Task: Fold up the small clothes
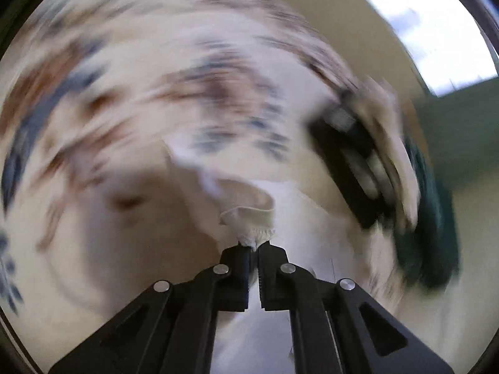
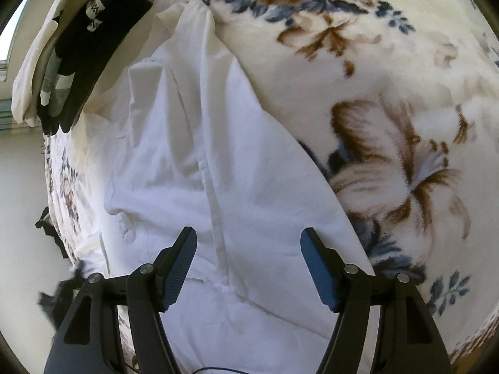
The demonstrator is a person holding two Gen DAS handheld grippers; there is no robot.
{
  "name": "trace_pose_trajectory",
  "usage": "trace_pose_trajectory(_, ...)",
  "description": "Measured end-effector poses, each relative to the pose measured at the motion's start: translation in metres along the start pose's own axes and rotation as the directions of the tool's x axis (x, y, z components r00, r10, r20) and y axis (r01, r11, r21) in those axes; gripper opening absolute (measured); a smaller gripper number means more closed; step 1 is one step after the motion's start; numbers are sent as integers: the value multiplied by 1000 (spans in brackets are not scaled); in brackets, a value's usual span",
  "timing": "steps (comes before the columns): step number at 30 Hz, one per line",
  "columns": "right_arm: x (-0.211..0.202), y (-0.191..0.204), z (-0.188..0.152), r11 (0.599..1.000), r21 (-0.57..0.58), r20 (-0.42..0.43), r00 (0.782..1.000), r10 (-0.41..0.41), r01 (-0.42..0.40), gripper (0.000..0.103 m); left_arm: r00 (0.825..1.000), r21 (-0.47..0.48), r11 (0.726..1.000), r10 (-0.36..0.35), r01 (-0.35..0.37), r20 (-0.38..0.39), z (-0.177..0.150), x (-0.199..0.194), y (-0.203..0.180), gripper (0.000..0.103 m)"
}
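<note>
A white garment [image 2: 199,162] lies spread and creased on a floral blanket [image 2: 389,93], with a seam running down its middle. My right gripper [image 2: 248,246] is open just above it, one finger on each side of the seam. My left gripper [image 1: 254,246] is shut on a bunched edge of the white garment [image 1: 249,215] and holds it lifted. The left wrist view is heavily blurred by motion.
A stack of folded dark and cream clothes [image 2: 71,53] sits at the far left of the blanket and also shows blurred in the left wrist view [image 1: 368,155]. A bright window [image 1: 436,21] is at the upper right. A small dark item [image 2: 50,227] hangs off the blanket's left edge.
</note>
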State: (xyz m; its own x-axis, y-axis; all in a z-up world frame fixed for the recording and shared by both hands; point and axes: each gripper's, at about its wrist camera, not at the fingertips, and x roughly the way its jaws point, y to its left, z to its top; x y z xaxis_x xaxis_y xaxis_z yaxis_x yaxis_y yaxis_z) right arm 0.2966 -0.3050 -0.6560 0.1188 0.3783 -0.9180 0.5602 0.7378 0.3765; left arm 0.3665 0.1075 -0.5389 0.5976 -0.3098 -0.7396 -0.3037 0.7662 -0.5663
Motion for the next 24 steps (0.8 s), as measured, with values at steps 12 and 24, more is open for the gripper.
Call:
trace_pose_trajectory(12, -39, -2, 13, 1000, -10, 23, 1000, -5, 6, 71, 928, 571, 821, 219, -8, -302, -130, 49, -112, 60)
trace_pose_trajectory(24, -9, 70, 51, 978, -186, -79, 994, 78, -92, 71, 932, 376, 899, 310, -224, -186, -68, 33, -38, 86)
